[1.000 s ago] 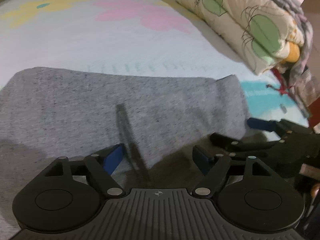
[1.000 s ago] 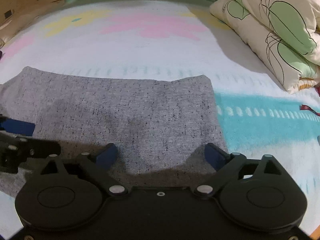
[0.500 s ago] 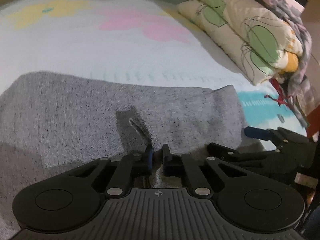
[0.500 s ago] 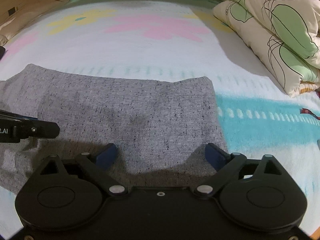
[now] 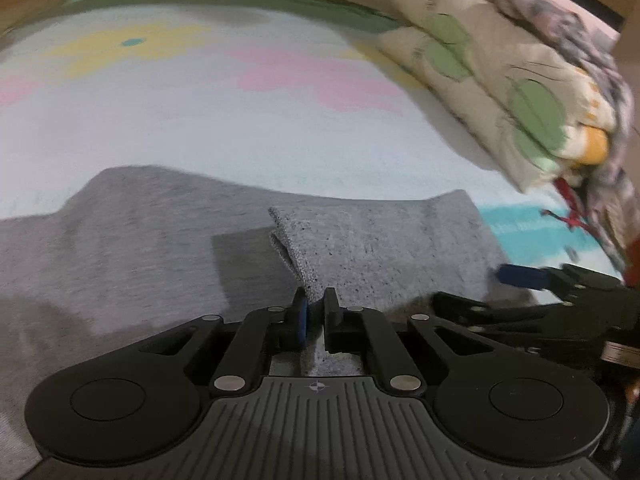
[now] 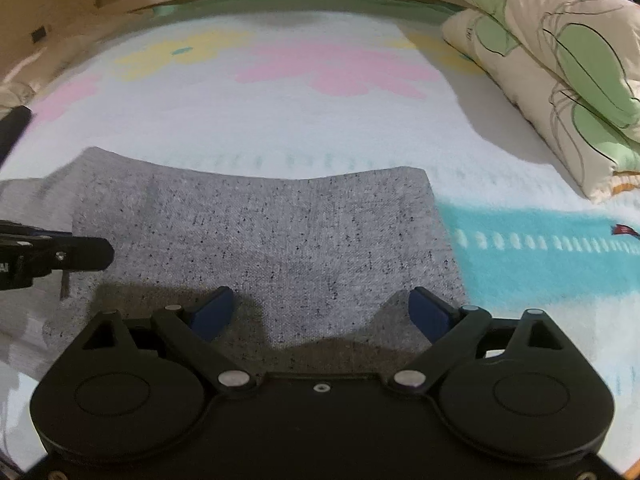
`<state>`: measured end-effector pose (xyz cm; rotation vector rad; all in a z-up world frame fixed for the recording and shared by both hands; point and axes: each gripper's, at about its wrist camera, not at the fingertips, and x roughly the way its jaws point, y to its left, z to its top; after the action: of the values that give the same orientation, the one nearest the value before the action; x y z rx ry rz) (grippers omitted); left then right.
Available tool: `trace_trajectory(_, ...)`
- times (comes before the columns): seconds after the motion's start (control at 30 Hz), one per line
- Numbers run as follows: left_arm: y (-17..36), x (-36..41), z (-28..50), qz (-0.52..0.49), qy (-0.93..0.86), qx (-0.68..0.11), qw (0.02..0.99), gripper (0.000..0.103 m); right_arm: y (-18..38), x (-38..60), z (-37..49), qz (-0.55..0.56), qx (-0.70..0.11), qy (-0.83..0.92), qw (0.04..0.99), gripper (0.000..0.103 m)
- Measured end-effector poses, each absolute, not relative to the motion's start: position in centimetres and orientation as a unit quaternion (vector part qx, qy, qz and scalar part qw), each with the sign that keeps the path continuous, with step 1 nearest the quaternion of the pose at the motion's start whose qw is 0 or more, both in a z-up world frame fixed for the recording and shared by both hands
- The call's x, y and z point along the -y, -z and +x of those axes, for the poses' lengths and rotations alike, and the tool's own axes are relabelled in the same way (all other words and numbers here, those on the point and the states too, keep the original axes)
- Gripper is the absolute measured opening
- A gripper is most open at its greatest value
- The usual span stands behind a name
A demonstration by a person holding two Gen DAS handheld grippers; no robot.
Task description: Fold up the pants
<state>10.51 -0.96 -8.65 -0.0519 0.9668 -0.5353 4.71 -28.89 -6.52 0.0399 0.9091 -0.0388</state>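
Left wrist view: the left gripper (image 5: 314, 312) is clenched on a raised fold of the grey pants (image 5: 160, 232), which lie flat across the flowered bedspread (image 5: 224, 120). The pinched cloth stands up in a soft ridge just ahead of the pads, so the knit looks light and limp; it will likely drape and sag rather than keep any shape. The right gripper (image 5: 516, 276) sits at the right edge, near the garment's end.

Right wrist view: the right gripper (image 6: 320, 308) hovers with its 2 fingers (image 6: 212, 310) spread wide, nothing between them, above the pants' near edge. A hold at that hem corner, matching the left's pinch, would probably lift the cloth evenly. 2 pillows (image 6: 560, 60) lie well apart.
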Motion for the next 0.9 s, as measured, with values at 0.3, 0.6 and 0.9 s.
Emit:
trace_trajectory(0.3,10.7,0.0,12.5,-0.046,0.233,-0.518,0.822,0.021,8.4,28.7,6.1,0.014,-0.474,0.038,0.880,0.096)
trace_trajectory(0.6,9.4,-3.2,12.7,-0.001,0.130,-0.502,0.855,0.030,8.3,28.2,7.2,0.011,-0.500,0.063,0.864,0.102)
trace_trajectory(0.9,8.7,-4.7,18.6,-0.037,0.085,-0.501,0.861,0.030,8.0,27.8,8.3,0.034,-0.531,0.080,0.843,0.102)
